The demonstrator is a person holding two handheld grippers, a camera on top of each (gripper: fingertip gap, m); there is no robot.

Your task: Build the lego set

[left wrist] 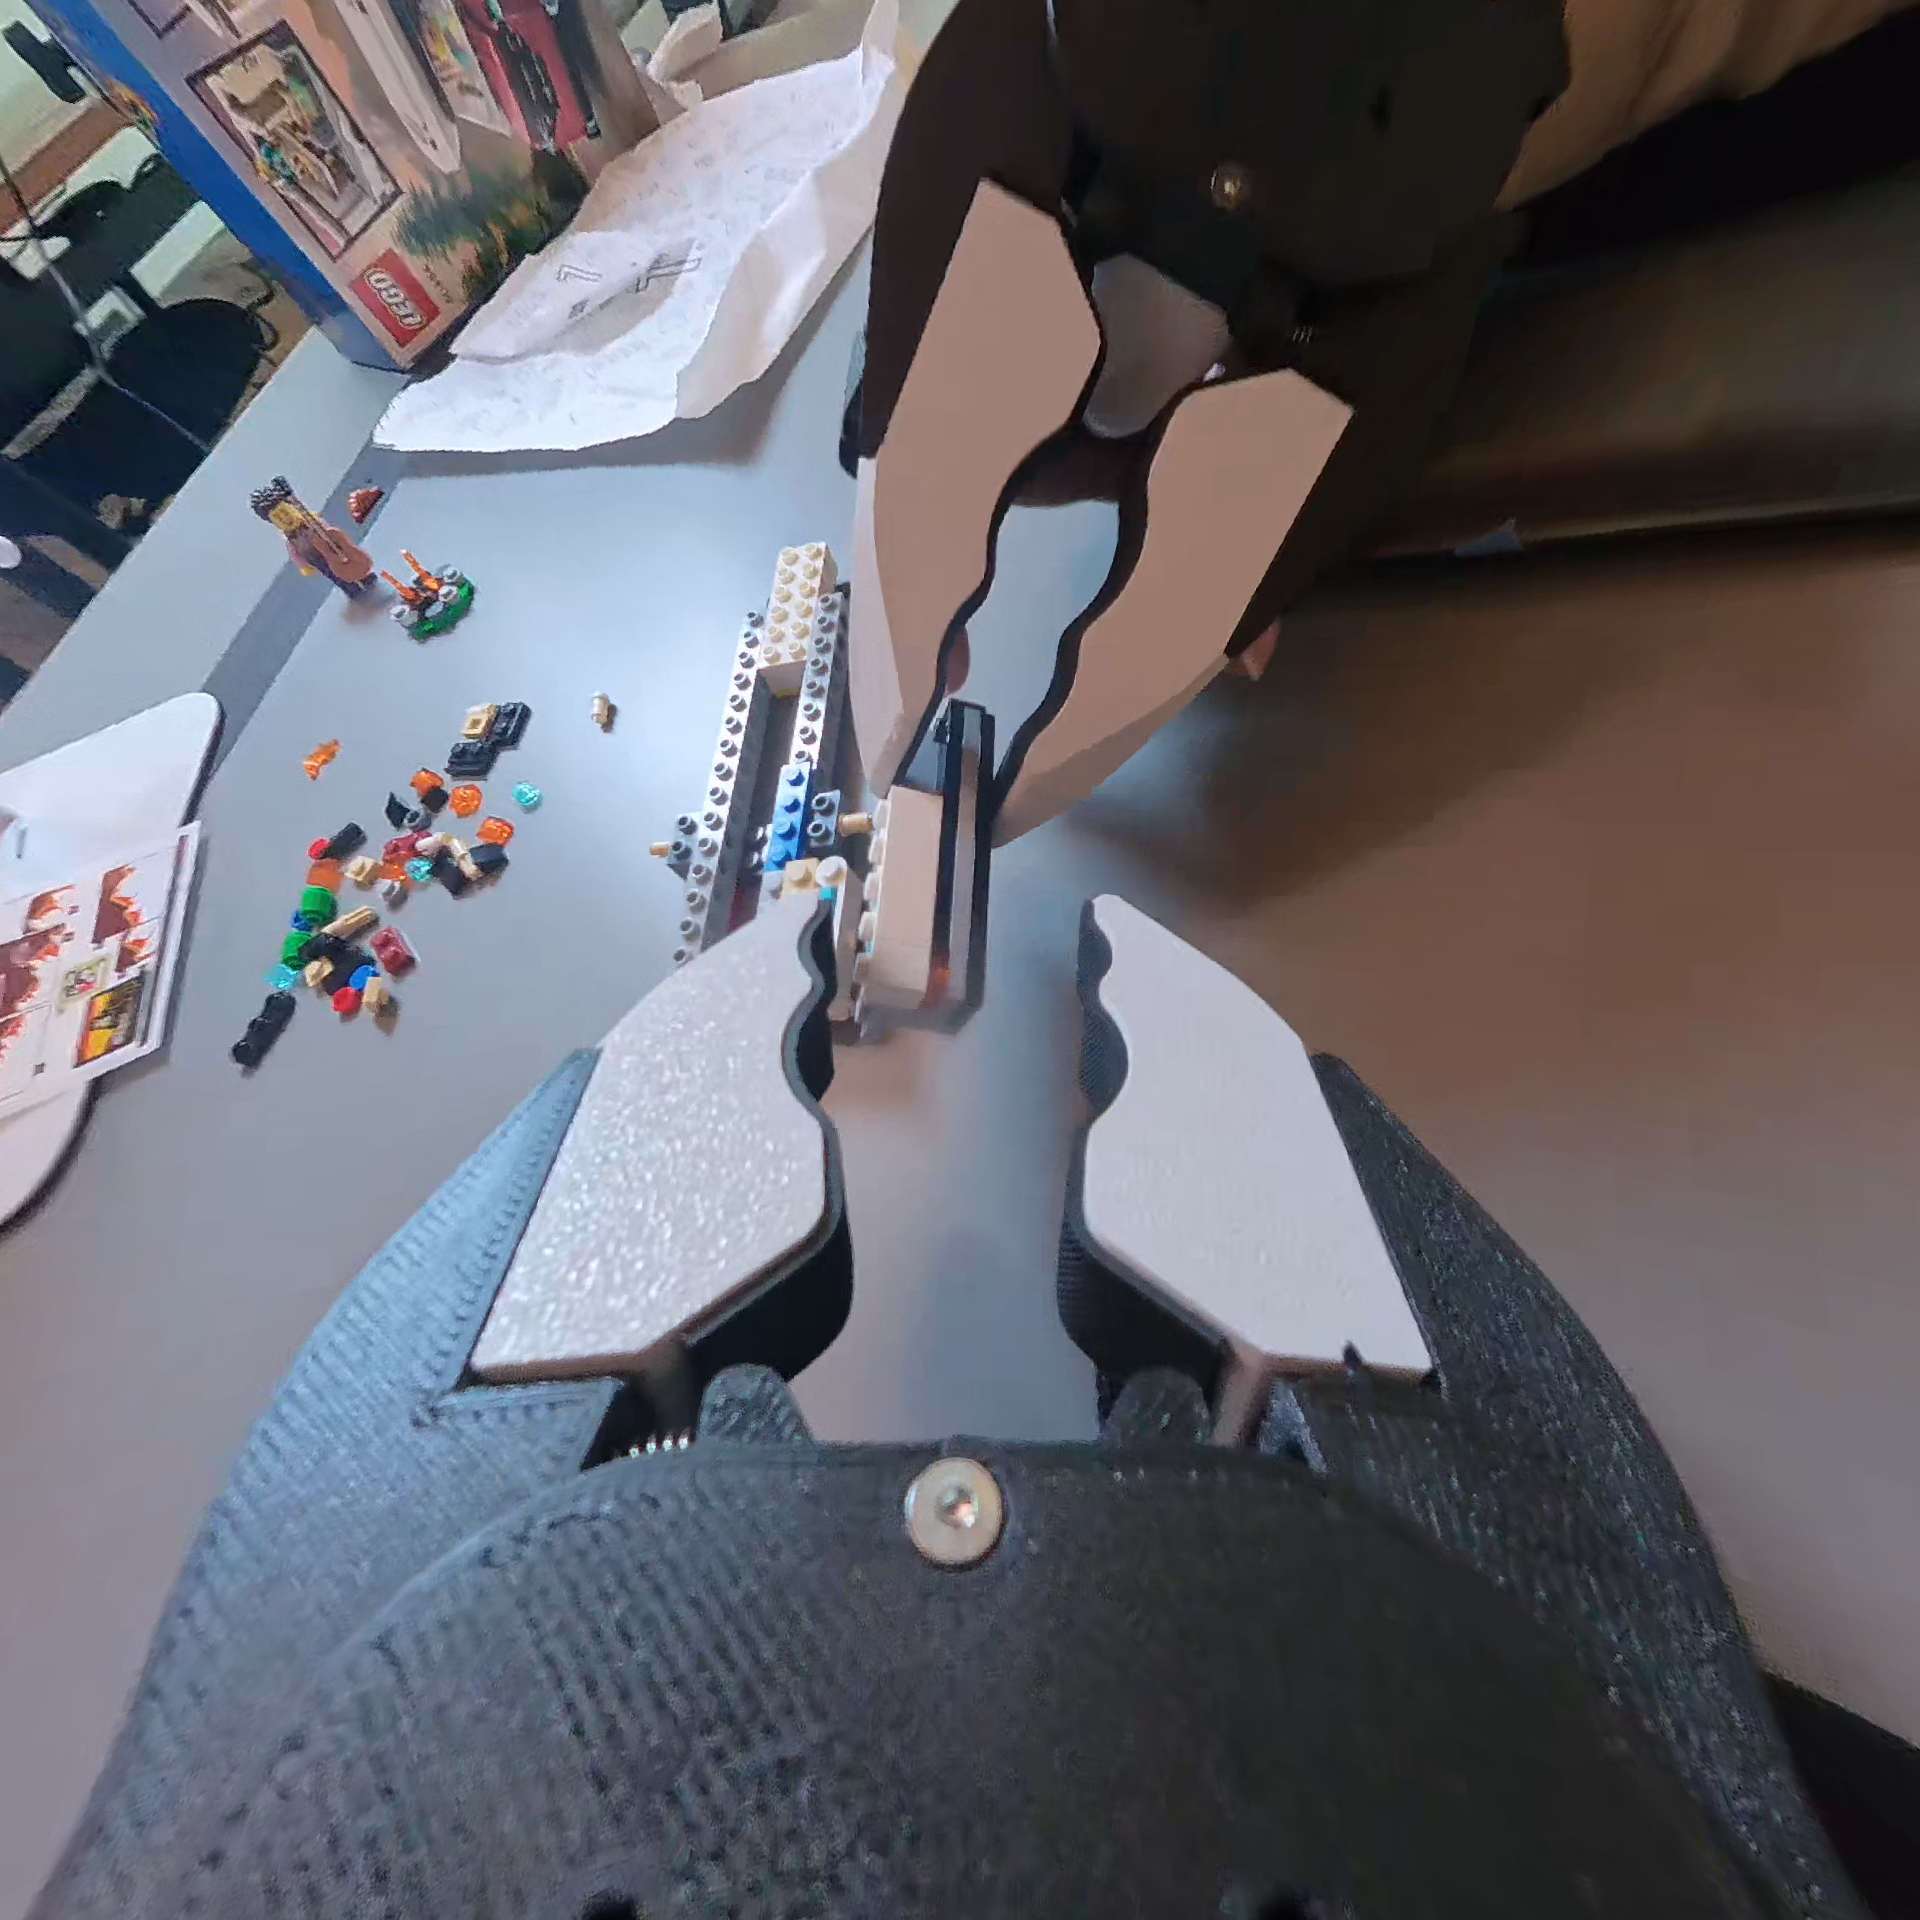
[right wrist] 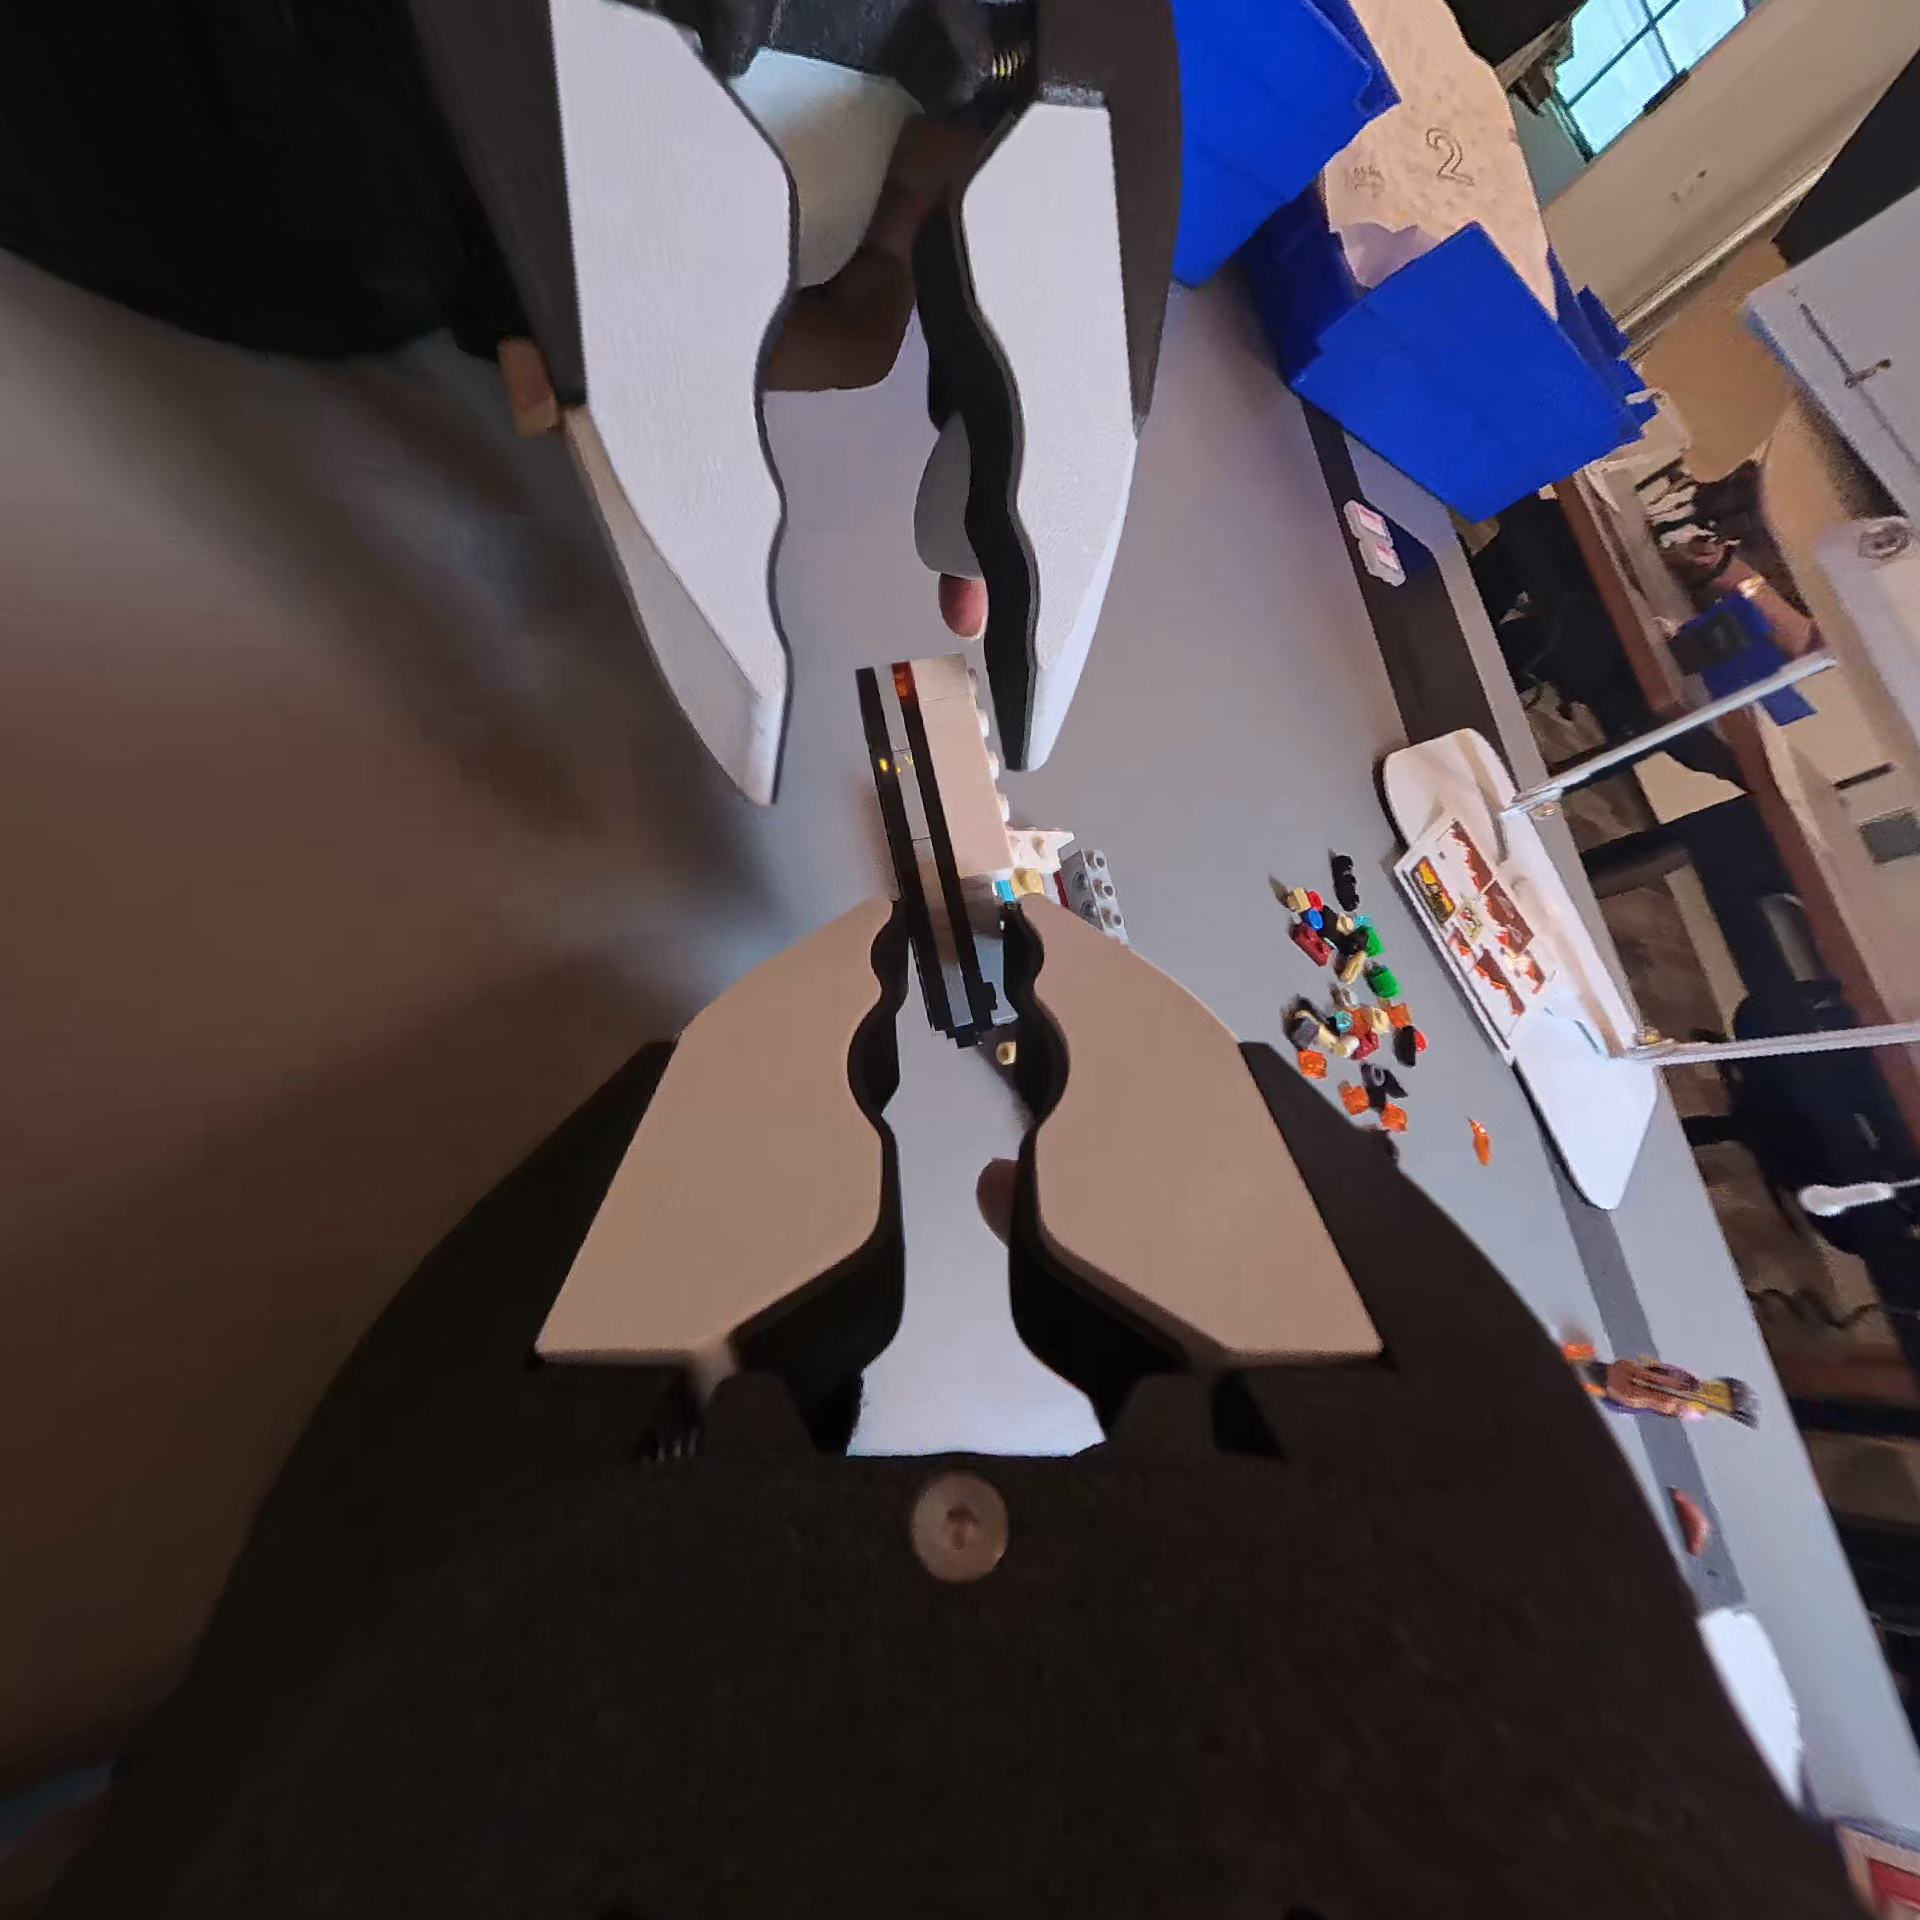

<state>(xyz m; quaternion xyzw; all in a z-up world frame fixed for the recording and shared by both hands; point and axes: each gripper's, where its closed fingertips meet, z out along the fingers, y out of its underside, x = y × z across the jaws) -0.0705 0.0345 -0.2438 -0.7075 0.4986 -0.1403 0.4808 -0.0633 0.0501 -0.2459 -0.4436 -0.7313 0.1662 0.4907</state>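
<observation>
- We see our left gripper point(left wrist: 951, 940) spread wide, a white-and-black lego wall piece point(left wrist: 928, 904) standing upright just past its fingertips.
- Our right gripper point(right wrist: 956, 914) pinches that piece's far end.
- Beside the piece lies the grey lego frame point(left wrist: 774, 748).
- Farther left of the fingers, loose bricks point(left wrist: 390, 883) scatter; beyond, a minifigure point(left wrist: 312, 535).
</observation>
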